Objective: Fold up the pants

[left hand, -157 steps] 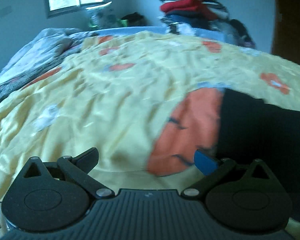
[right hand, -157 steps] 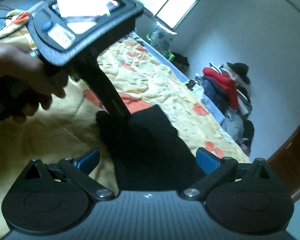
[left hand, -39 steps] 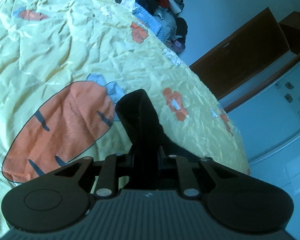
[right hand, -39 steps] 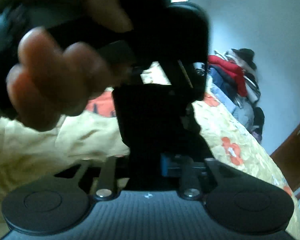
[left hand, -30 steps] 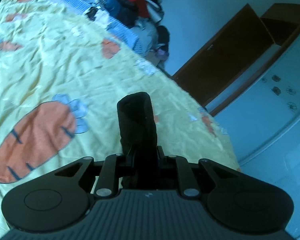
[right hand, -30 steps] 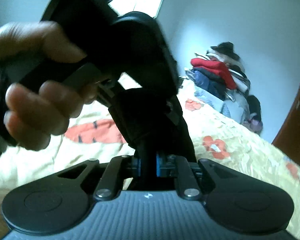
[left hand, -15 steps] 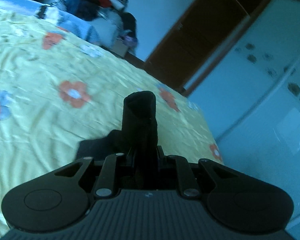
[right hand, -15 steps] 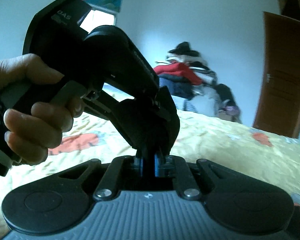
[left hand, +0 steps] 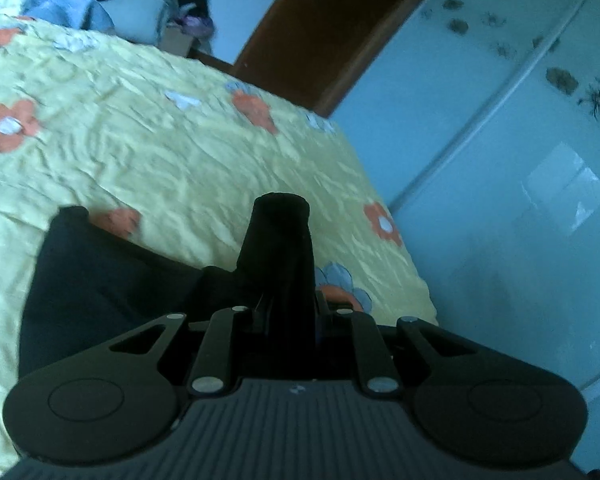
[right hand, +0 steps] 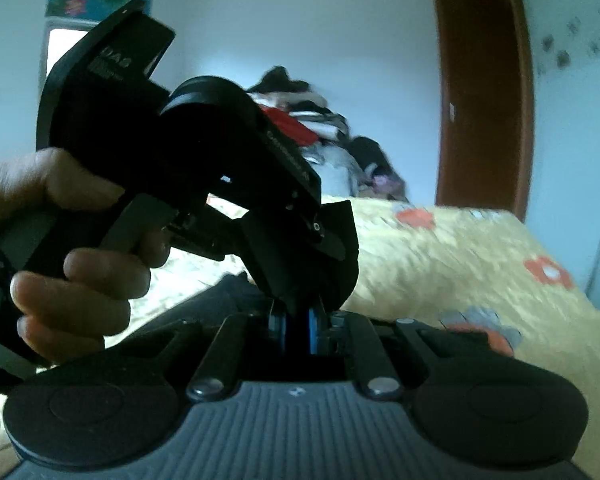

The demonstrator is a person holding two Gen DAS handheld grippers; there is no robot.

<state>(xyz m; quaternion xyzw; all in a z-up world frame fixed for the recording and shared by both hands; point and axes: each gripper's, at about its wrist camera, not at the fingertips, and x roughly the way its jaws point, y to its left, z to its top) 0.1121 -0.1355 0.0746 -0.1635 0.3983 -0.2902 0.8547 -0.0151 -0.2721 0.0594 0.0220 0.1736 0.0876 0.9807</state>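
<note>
Right wrist view blocked by left gripper (right hand: 300,280) and hand (right hand: 72,264), both jaws clamped on black pants (left hand: 112,276), yellow bedspread (left hand: 188,148) below.

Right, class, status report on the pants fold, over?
Left gripper shut on pants. Right gripper shut on the same dark cloth. Pants lifted over bedspread. Left gripper close ahead of right; nothing else in the way.

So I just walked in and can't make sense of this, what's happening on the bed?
A person is folding black pants on a yellow flowered bedspread. Both handheld grippers are shut on the cloth: the left gripper pinches a bunched end that sticks up, and the right gripper clamps fabric close beside it. The rest of the pants lies on the bed.
</note>
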